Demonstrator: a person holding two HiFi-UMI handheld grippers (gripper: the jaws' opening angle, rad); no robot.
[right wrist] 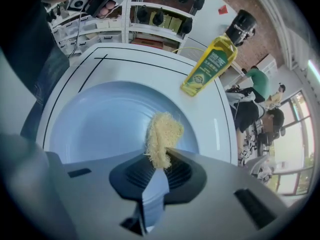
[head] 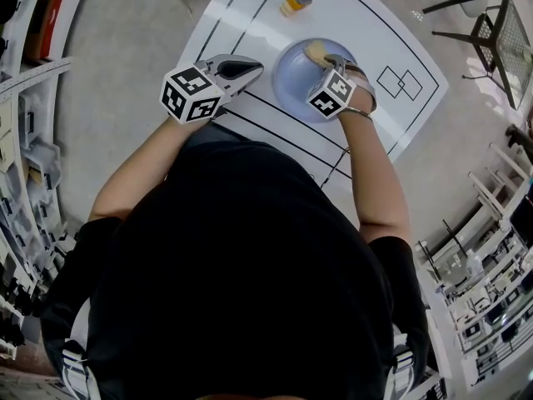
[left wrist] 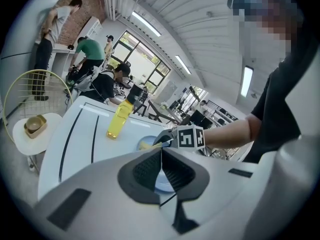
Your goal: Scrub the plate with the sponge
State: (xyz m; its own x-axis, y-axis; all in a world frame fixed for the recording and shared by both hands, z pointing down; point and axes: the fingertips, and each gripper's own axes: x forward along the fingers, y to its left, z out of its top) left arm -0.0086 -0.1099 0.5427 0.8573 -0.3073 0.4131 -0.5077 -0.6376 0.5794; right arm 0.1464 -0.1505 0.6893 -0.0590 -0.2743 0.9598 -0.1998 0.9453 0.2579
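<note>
From overhead, the right gripper [head: 326,61] holds the sponge [head: 315,52] on the blue plate [head: 291,82]; the left gripper [head: 254,66] sits just beside the plate. Left gripper view: jaws together, empty. Right gripper view: jaws pinch only the sponge's edge, so hard scrubbing may tear it free or shove the unheld plate toward the bottle [right wrist: 212,64].

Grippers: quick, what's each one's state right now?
Left gripper: closed, holding nothing.
Right gripper: closed on the sponge, over the plate.
</note>
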